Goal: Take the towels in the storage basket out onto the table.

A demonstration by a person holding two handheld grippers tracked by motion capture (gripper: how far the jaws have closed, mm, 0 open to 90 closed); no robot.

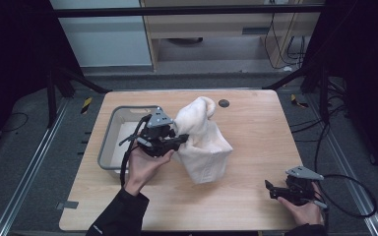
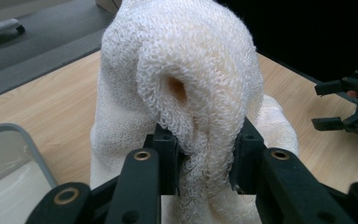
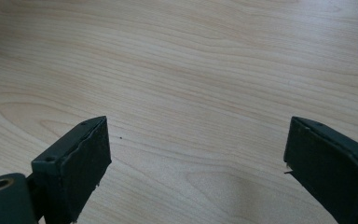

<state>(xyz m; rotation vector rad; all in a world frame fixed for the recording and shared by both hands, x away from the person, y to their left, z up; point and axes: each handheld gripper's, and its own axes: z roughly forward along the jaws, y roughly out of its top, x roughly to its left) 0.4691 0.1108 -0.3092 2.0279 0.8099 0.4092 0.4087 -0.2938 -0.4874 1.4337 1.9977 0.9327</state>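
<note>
Clamped on a white towel, the left hand-held gripper lifts it beside a grey bin, while the right hand-held gripper rests jaws apart over the tabletop.

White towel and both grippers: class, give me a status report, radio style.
Left gripper shut on white towel, bunched beside grey bin. Right gripper open, empty, over bare table. Nothing in the way.
</note>
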